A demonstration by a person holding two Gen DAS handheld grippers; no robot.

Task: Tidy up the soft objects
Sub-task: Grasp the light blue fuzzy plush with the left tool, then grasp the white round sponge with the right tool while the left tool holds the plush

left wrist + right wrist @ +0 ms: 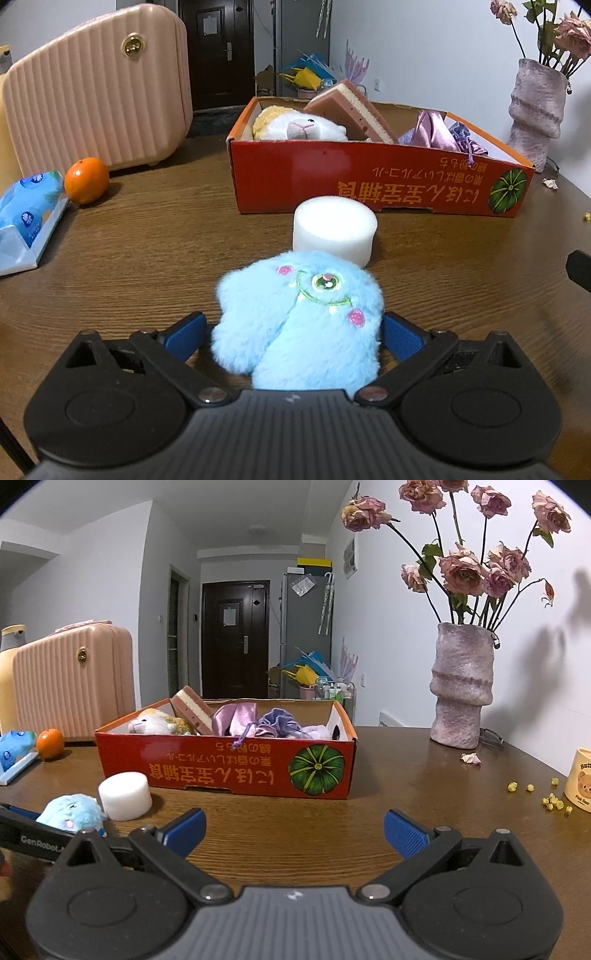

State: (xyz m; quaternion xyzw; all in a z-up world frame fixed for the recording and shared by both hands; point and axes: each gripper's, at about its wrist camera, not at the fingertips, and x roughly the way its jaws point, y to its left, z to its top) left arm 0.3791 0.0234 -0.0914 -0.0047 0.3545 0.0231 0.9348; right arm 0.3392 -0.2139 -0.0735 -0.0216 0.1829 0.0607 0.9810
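Observation:
A fluffy light-blue plush [299,317] lies on the wooden table between the blue fingers of my left gripper [295,338]. The jaws are wide and stand at the plush's sides; I cannot tell if they press it. The plush also shows in the right wrist view [72,810]. A white foam cylinder [334,229] [125,795] stands just beyond it. Behind that is a red cardboard box [369,177] [229,764] holding a white plush, a pink-and-cream sponge and purple fabric bags. My right gripper [294,829] is open and empty above the table, in front of the box.
A pink ribbed case [96,96], an orange [86,180] and a blue tissue pack [27,218] are at the left. A purple vase of dried roses [461,686], a bear cup [581,779] and yellow crumbs [550,799] are at the right.

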